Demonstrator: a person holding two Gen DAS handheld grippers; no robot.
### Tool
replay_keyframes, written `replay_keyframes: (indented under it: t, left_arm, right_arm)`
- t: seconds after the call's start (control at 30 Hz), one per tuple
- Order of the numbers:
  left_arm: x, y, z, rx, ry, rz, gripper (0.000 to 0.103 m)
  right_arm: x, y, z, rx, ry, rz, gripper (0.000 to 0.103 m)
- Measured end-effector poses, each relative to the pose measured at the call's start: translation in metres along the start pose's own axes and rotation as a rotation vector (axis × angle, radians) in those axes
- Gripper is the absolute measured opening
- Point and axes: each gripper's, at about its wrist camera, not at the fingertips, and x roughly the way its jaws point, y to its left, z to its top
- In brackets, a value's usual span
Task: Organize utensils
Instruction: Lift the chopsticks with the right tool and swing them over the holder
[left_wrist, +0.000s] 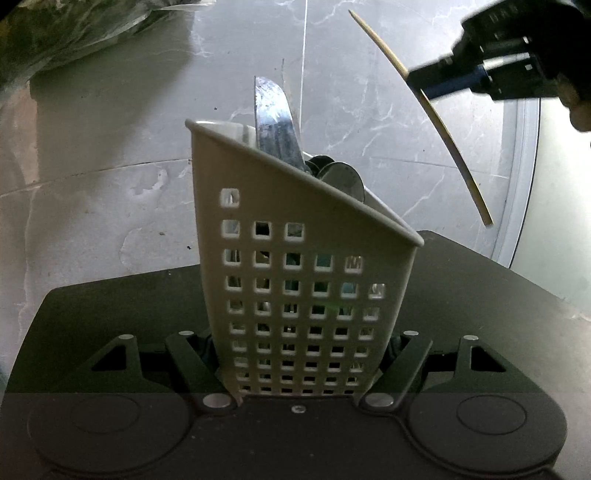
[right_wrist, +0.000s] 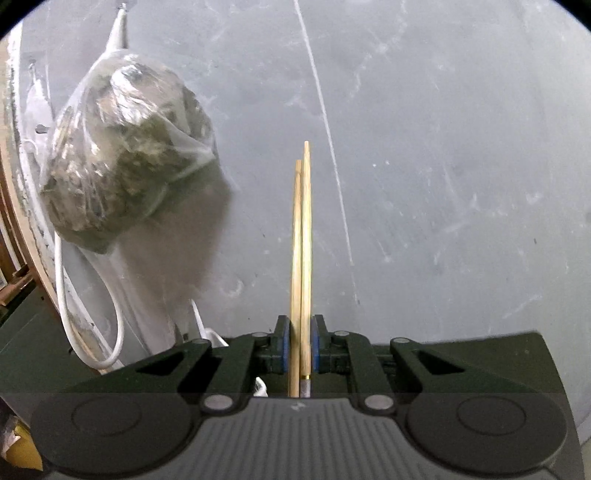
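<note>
In the left wrist view a white perforated utensil holder fills the centre, held between my left gripper's fingers at its base. Metal utensils stick out of its top: a flat blade and spoon bowls. At the upper right my right gripper is shut on wooden chopsticks, above and to the right of the holder. In the right wrist view the two chopsticks run forward between the blue pads, tips pointing away.
A grey marble surface lies behind the holder. A clear plastic bag of dark stuff sits at the left, with a white cable below it. A pale rim curves at the right.
</note>
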Motion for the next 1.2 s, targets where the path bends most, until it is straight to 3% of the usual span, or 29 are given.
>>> replay_keyframes:
  t: [0.57,1.2]
  left_arm:
    - [-0.002,0.002,-0.002,-0.006,-0.003,-0.001,0.077]
    - [0.001,0.003,-0.003,-0.008,0.002,0.000,0.077]
  right_arm:
    - [-0.002,0.034,0.023,-0.057,-0.097,0.077,0.013]
    - [0.003,0.040,0.010,-0.009,-0.149,0.143,0.013]
